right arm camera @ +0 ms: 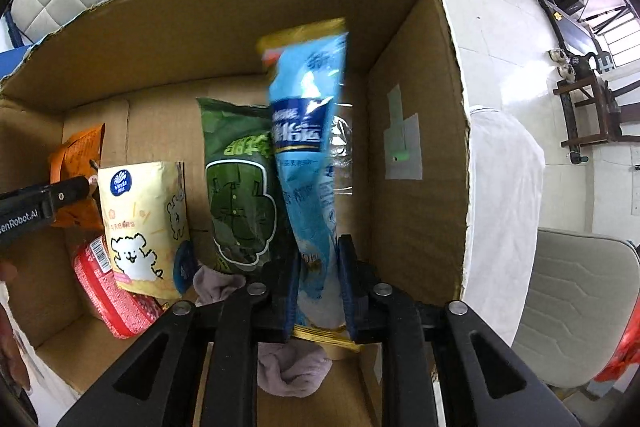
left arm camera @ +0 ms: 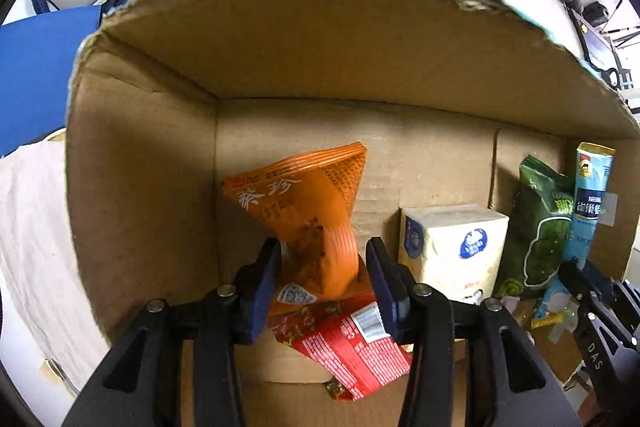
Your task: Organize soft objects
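Far left of the cardboard box [left arm camera: 140, 187], the left gripper [left arm camera: 323, 279] has its blue-padded fingers [left arm camera: 264, 283] closed partway on the lower end of a crinkly orange packet [left arm camera: 300, 211], which stands up twisted against the back corner. Under it lies a flat, glossy red packet [left arm camera: 352, 343] on the box floor. Next along is a blocky cream tissue pack [right arm camera: 144, 223] with a cartoon dog, standing upright, then a shiny green snack bag [right arm camera: 240, 187] leaning on the back wall. The right gripper [right arm camera: 319, 281] points into the box, fingers [right arm camera: 290, 291] pinched narrow around the bottom of a long light-blue packet [right arm camera: 308, 131] held upright just beside the green bag. It's blurry, so I can't read the label. A crumpled grey sock [right arm camera: 292, 371] sits below the right gripper.
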`<act>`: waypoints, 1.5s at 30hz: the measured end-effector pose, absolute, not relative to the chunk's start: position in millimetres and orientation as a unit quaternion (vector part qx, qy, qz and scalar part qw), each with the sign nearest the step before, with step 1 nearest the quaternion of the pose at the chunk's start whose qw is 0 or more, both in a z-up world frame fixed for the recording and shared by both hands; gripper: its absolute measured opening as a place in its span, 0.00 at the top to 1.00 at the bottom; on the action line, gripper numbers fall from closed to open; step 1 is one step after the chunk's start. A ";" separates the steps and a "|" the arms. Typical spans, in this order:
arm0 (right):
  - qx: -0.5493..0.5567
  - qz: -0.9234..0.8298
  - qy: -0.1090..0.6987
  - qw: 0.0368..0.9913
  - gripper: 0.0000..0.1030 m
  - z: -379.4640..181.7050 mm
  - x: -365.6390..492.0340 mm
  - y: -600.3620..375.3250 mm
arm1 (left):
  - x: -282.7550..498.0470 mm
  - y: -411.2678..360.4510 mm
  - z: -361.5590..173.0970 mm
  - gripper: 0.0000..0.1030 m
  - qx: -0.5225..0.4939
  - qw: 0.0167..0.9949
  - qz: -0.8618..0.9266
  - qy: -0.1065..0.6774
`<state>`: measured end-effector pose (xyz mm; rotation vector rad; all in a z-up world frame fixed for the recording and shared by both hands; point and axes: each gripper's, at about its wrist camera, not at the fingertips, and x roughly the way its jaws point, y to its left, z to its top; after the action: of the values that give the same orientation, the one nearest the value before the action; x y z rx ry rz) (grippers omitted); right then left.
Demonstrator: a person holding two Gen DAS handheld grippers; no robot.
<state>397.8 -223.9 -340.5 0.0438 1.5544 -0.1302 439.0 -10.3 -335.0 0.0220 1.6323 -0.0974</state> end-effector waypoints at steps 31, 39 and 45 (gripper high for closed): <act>0.054 -0.016 0.668 0.742 0.00 -275.6 342.4 -205.0 | 353.3 -0.3 -229.5 0.03 0.005 0.770 -0.038 0.637; 0.057 -0.015 0.639 0.767 0.00 -229.0 293.0 -210.9 | 299.5 -7.3 -176.5 0.03 0.012 0.804 -0.029 0.593; 0.060 -0.009 0.598 0.799 0.00 -175.0 239.8 -213.7 | 243.5 -15.7 -125.4 0.03 0.023 0.832 -0.014 0.554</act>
<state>239.8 -213.7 -175.0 0.1281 1.2842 -0.0198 243.5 -15.7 -125.4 0.0498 1.1744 -0.0296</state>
